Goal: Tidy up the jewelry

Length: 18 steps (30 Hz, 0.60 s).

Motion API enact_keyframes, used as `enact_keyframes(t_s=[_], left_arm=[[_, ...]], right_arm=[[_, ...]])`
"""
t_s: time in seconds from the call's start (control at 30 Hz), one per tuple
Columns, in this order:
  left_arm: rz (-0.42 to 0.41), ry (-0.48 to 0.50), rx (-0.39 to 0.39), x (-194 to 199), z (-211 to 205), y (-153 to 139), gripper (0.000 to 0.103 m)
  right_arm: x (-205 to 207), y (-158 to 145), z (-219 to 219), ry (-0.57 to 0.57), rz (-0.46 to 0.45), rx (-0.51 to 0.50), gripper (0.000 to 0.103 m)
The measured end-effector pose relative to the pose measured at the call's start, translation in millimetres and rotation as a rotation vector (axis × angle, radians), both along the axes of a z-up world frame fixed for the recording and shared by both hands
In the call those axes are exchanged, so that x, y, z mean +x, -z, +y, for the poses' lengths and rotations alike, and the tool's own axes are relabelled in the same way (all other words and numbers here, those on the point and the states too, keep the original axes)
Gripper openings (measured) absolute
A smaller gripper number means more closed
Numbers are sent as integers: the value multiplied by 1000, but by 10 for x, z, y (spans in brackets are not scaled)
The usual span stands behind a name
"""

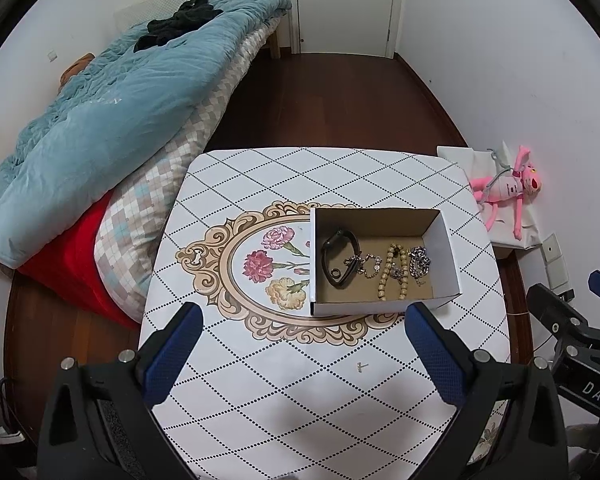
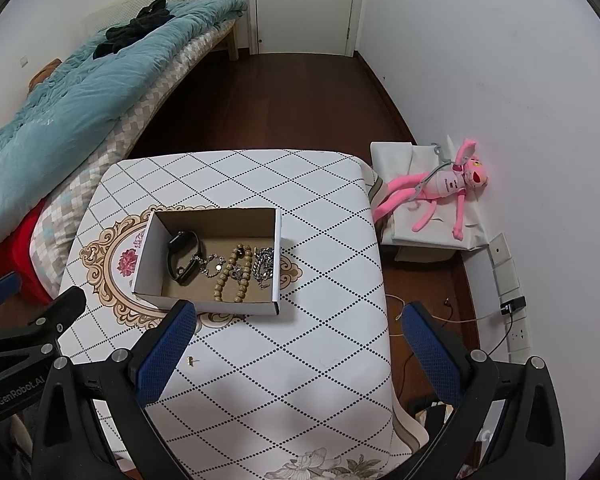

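An open cardboard box [image 1: 446, 264] [image 2: 148, 252] stands on the patterned table. Inside lie a black watch [image 1: 340, 258] [image 2: 184, 256], a thin silver bracelet [image 1: 366, 264] [image 2: 210, 262], a wooden bead strand [image 1: 392, 272] [image 2: 232, 274] and a silver chain [image 1: 420, 262] [image 2: 264, 264]. A small stud earring [image 1: 362, 367] [image 2: 191, 359] lies loose on the table, nearer than the box. My left gripper [image 1: 304, 316] hangs open above the table's near part, with nothing between its fingers. My right gripper [image 2: 298, 316] is open too, over the table's right side.
The table [image 1: 300, 176] has a white diamond-print cover with a floral medallion. A bed with a blue quilt [image 1: 112, 120] lies to the left. A pink plush toy [image 2: 444, 188] rests on a white box at the right wall. Cables and power sockets [image 2: 516, 320] sit on the floor.
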<state>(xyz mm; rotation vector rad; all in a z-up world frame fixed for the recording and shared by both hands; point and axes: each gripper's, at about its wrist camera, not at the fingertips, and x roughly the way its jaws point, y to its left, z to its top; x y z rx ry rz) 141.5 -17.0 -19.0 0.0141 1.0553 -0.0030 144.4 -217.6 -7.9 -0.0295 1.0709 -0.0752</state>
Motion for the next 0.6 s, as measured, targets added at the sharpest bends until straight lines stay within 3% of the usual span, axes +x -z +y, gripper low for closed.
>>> enact_keyframes(t_s=[0.6], left_arm=[[-21,-4,3,-8,30,-69,103]], right_arm=[[-5,-20,10,-8,1,9,103]])
